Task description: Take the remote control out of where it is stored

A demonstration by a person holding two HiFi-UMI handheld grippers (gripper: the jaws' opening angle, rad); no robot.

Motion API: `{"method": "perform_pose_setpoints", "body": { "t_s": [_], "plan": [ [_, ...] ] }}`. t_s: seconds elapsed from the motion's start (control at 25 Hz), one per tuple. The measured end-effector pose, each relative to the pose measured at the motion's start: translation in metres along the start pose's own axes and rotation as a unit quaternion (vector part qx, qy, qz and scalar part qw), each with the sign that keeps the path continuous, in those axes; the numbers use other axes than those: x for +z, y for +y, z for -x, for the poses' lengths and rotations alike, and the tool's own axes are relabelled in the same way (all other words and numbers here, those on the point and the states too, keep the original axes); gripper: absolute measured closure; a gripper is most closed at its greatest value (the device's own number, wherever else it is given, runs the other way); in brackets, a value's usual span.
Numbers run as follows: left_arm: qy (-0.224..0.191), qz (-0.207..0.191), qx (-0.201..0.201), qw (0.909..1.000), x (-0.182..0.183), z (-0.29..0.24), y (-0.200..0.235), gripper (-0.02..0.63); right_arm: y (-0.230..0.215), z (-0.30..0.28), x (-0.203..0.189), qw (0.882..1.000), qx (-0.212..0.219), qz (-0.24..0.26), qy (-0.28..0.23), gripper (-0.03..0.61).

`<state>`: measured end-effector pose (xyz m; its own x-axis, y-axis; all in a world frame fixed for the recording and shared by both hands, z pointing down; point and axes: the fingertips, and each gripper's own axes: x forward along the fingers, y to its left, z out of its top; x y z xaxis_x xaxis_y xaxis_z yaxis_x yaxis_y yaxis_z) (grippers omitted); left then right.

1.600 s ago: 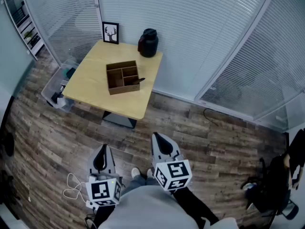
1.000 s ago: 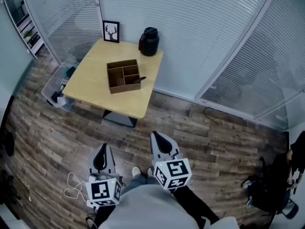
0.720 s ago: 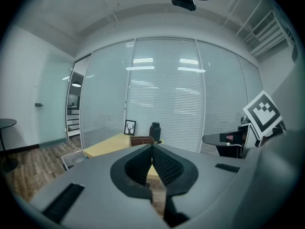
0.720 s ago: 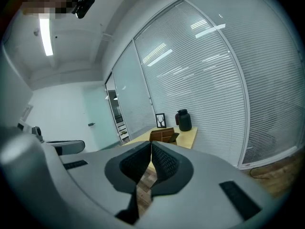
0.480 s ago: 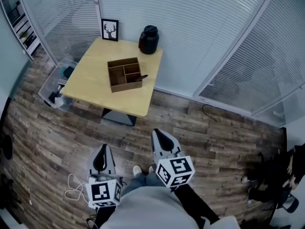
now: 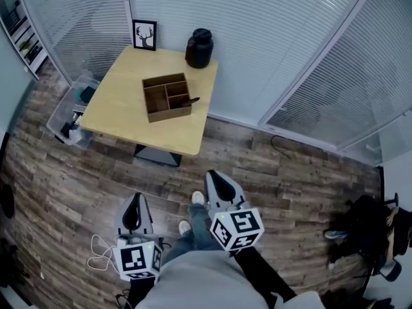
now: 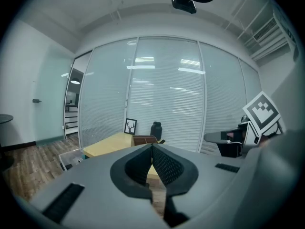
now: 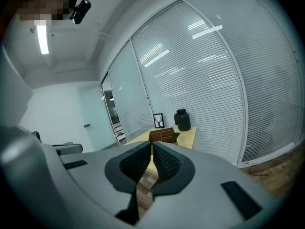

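Wooden and low-walled, the organiser box (image 6: 168, 114) sits on a pale table (image 6: 119, 114) well ahead of both grippers, far beyond their tips, with open floor between. The remote control (image 6: 192, 100) is in the box compartment on the right gripper's side. It leans there, one dark end poking up over the wall; the rest is too small to make out.

The left gripper (image 7: 152, 151) is clenched on nothing, its ribbed pads pressed flat together. The right gripper (image 8: 151, 149) is the same, pads meeting with only floor and table showing past them. Both are held low by the person's legs, pointing toward the table.

I'd expect the remote to be light and stiff, with a smooth plastic shell that could slide between pads. The raised end looks like the place to grip, pinching across its narrow width and drawing it up along its lean. The box seems light too, so it might shift or tip; the left gripper could steady its wall.
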<state>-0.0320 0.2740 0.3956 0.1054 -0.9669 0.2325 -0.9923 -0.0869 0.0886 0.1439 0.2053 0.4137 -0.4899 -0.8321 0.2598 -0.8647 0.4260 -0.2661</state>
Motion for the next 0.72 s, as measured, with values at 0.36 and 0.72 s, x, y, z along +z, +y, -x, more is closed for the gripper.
{"method": "perform_pose_setpoints", "body": {
  "t_s": [0.36,0.72],
  "plan": [
    [-0.003,-0.003,0.012,0.9999,0.016,-0.049,0.008,0.604,-0.018,-0.051,0.02,1.0,0.014,0.005,0.003,0.572],
    [-0.003,-0.011,0.025,0.9996,0.038,-0.115,0.007,0.604,-0.049,-0.115,0.046,0.999,0.034,0.009,0.015,0.572]
  ]
}}
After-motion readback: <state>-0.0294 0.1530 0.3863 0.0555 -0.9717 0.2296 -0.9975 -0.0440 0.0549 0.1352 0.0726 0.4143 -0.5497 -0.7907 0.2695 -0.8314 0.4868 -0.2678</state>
